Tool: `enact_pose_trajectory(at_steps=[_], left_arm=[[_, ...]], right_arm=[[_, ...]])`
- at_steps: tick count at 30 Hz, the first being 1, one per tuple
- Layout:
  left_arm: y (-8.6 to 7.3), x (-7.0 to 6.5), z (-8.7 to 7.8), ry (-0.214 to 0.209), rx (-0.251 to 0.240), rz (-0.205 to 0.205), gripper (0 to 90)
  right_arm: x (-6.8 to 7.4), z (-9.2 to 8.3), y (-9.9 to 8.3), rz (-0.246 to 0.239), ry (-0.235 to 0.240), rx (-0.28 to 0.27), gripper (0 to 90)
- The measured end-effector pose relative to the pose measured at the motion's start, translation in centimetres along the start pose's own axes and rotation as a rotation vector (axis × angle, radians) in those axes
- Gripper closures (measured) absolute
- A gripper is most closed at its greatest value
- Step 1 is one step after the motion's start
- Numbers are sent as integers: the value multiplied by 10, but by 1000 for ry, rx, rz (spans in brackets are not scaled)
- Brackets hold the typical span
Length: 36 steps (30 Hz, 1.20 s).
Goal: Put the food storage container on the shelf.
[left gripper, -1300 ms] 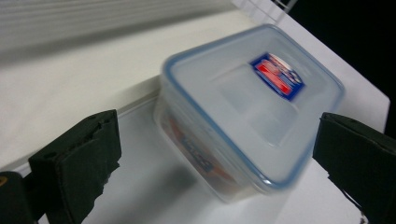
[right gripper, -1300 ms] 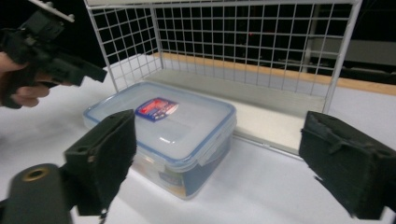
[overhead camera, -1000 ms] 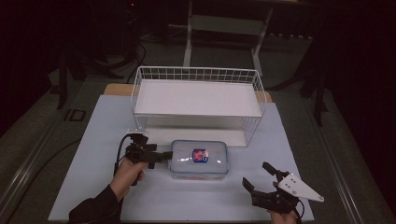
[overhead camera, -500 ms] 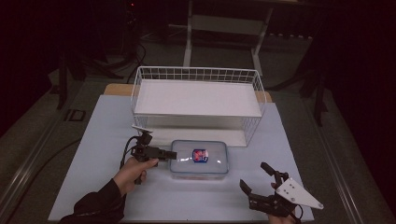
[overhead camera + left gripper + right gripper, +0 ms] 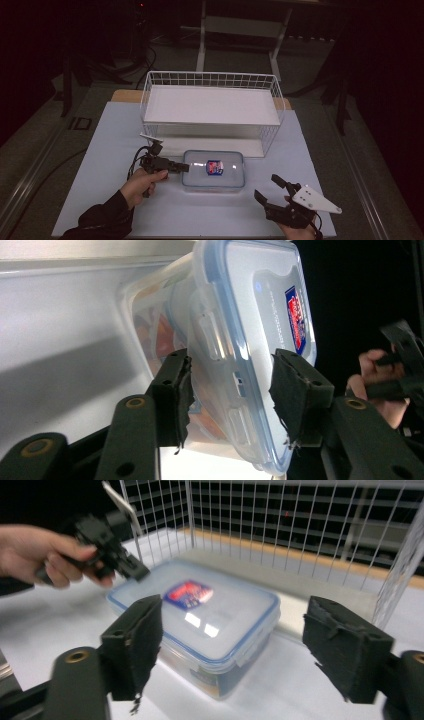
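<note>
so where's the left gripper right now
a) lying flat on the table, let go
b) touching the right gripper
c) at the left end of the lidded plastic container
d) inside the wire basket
c: the left gripper is at the container's left end, its jaws open either side of the lid edge.

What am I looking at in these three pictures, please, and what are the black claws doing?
A person holds a two-jaw gripper in each hand. The high view looks down on a table; the other two come from cameras riding on the grippers. On the table stand a wire basket and a lidded clear box. The left gripper is at the box's edge, its jaws either side of the box but not closed on it. The right gripper is open beside the box, holding nothing.
</note>
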<state>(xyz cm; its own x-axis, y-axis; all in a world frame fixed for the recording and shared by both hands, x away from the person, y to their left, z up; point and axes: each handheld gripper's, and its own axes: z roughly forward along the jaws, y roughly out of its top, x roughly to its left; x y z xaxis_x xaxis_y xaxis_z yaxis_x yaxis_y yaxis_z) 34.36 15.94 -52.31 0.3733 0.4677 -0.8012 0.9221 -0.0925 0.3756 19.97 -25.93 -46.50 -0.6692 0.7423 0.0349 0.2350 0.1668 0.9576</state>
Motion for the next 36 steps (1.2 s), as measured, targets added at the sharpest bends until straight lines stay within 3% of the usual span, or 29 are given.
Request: enact_pose_trajectory(at_steps=[3,8,10,15,20,25,29,32,36], left_arm=[[-4,-5,-2,7,-9,48,541],[-10,-11,-6,3,-13,105,559],[-12,-12,-6,2,-14,129,564],[-16,-15,-8,1,-20,171,572],[-21,-16,-9,-9,-34,221,576],[-23,-17,-9,-9,-36,224,579],[-25,-17,-10,-10,-36,234,580],[-26,-18,-10,-10,-41,232,581],[-28,-20,-10,1,-41,238,582]], right_arm=[[-7,14,1,43,15,108,330],[-25,39,2,197,95,218,278],[-32,47,3,222,130,235,248],[-46,66,5,287,160,283,251],[-57,84,-4,365,219,334,252],[-63,92,-16,435,292,381,306],[-66,91,-18,490,342,375,427],[-66,92,-20,537,382,389,470],[-65,91,-19,546,372,397,479]])
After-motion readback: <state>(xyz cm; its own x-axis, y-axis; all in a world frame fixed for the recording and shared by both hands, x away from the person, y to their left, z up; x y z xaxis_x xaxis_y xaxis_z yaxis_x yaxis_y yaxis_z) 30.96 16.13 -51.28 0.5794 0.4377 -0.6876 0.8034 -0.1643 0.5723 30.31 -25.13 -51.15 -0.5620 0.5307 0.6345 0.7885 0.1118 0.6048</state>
